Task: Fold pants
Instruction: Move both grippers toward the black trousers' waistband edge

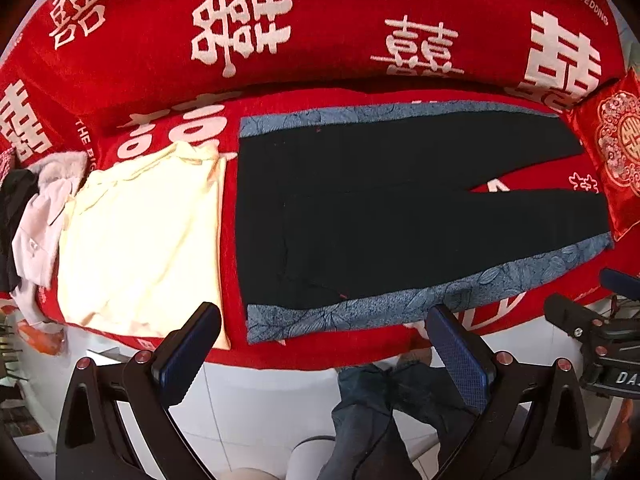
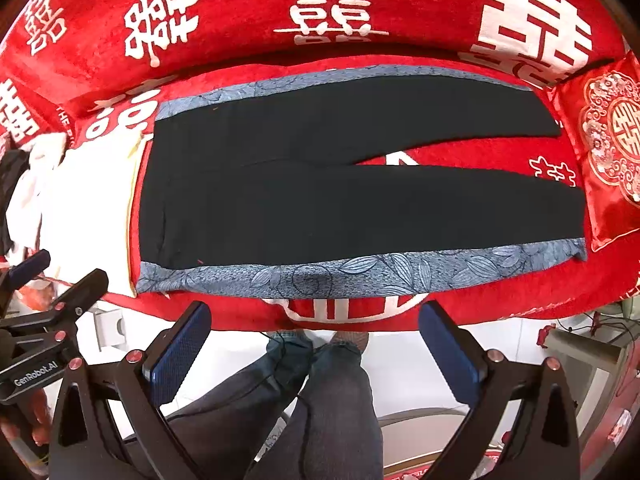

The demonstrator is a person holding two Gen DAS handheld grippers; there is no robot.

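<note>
Black pants with blue leaf-patterned side stripes lie flat on the red sofa seat, waist at the left, both legs spread toward the right; they also show in the right wrist view. My left gripper is open and empty, held just off the sofa's front edge below the near stripe. My right gripper is open and empty, also in front of the sofa edge, below the near leg. The right gripper shows at the right edge of the left wrist view; the left one shows at the left edge of the right wrist view.
A folded cream garment lies left of the pants, with a heap of pale and dark clothes beyond it. A red embroidered cushion sits at the leg ends. The sofa back rises behind. The person's legs stand on white floor.
</note>
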